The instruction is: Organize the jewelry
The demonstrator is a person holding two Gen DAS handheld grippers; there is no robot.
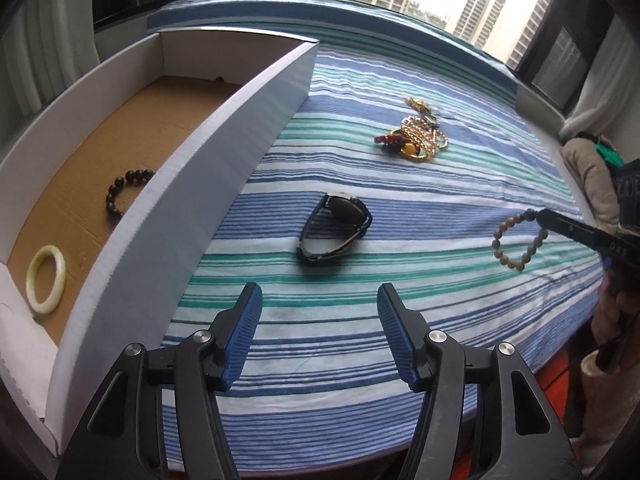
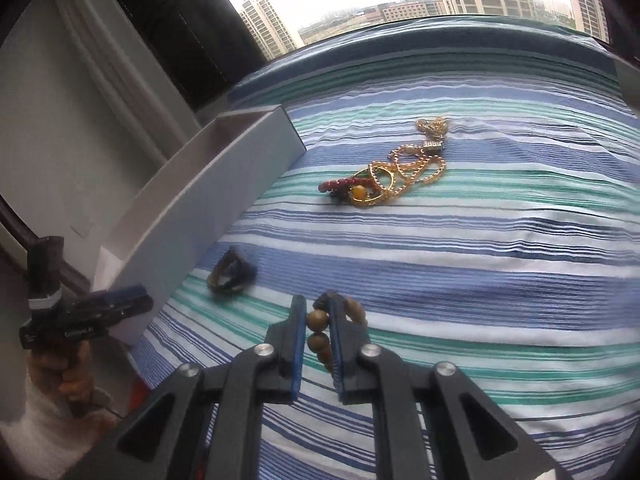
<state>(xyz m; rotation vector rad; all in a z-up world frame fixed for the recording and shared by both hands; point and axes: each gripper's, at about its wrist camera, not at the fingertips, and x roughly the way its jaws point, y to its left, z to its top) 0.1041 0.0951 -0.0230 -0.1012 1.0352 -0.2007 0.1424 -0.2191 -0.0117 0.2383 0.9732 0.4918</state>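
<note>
My left gripper (image 1: 319, 296) is open over the striped cloth with nothing between its blue pads. A black wristwatch (image 1: 336, 228) lies just ahead of it. To its left stands a white box (image 1: 224, 152) holding a dark bead bracelet (image 1: 128, 192) and a pale green bangle (image 1: 46, 280). My right gripper (image 2: 316, 302) is shut on a tan bead bracelet (image 2: 318, 320), which hangs above the cloth as a loop (image 1: 520, 240) from that gripper's tip (image 1: 541, 214). A tangle of gold chains and red beads (image 2: 392, 176) lies farther back (image 1: 420, 136). The watch (image 2: 232, 272) is left of my right gripper.
A blue, green and white striped cloth (image 1: 400, 320) covers the surface, whose edge curves away at the lower right. The white box (image 2: 208, 208) borders the left side, and a hand holds the left gripper (image 2: 124, 302) beside it. A window and curtains (image 1: 592, 96) are behind.
</note>
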